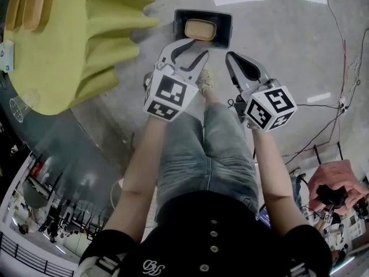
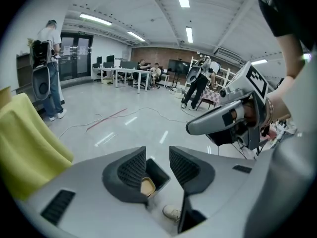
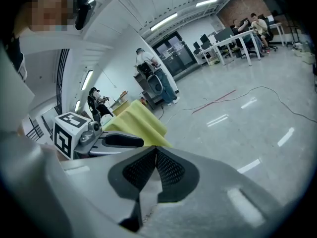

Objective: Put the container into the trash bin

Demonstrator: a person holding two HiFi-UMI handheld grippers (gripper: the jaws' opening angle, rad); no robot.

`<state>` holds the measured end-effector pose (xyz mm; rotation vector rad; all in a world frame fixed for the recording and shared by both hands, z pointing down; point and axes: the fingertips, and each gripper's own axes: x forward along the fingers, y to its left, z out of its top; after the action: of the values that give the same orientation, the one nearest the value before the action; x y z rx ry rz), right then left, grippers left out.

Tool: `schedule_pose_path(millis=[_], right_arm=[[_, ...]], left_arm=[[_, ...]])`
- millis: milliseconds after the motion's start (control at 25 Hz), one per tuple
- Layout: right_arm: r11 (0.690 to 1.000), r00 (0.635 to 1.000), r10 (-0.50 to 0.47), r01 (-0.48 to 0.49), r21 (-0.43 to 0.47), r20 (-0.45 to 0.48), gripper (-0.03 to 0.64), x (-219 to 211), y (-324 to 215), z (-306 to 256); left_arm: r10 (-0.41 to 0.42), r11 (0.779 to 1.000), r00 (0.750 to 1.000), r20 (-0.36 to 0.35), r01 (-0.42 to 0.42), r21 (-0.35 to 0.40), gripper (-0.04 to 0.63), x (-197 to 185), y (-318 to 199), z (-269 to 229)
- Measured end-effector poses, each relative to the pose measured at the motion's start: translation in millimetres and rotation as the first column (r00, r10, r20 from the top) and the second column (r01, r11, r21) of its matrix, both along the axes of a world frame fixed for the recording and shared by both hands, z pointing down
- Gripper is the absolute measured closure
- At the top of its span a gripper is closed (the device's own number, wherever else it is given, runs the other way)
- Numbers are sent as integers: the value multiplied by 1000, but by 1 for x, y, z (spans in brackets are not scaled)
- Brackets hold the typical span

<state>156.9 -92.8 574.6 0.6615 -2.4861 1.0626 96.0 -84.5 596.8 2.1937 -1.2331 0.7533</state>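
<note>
Container (image 1: 200, 29) lies inside trash bin (image 1: 226, 25) on the floor — head view shows it whole, left gripper view only a sliver between jaws. Left gripper (image 1: 196, 48): jaws wide apart, empty. Right gripper (image 1: 230, 56): jaws pressed together, nothing between.

Tan container (image 1: 200, 29) in black bin (image 1: 225, 25) ahead of left gripper (image 1: 199, 47). Left gripper, right gripper (image 1: 229, 55) grey; pads (image 2: 132, 168) black, gridded; cubes (image 1: 169, 97) black-white. Cloth (image 1: 86, 39) to left yellow-green.
</note>
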Motion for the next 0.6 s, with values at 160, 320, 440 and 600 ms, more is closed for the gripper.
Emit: schedule_pose_path(millis=[160, 320, 440, 600], right_arm=[[998, 998, -58, 57, 40, 20, 612, -6, -2, -33], [993, 995, -88, 84, 76, 39, 612, -19, -9, -58], [991, 994, -93, 87, 99, 57, 612, -30, -11, -76], [985, 990, -118, 106, 132, 81, 612, -47, -10, -108]], left_arm=[[-67, 996, 997, -43, 69, 57, 462, -3, -7, -44], [-115, 987, 990, -76, 123, 100, 462, -13, -13, -77], [-138, 980, 987, -80, 148, 131, 462, -22, -15, -100], [-160, 969, 982, -102, 177, 175, 462, -38, -11, -136]])
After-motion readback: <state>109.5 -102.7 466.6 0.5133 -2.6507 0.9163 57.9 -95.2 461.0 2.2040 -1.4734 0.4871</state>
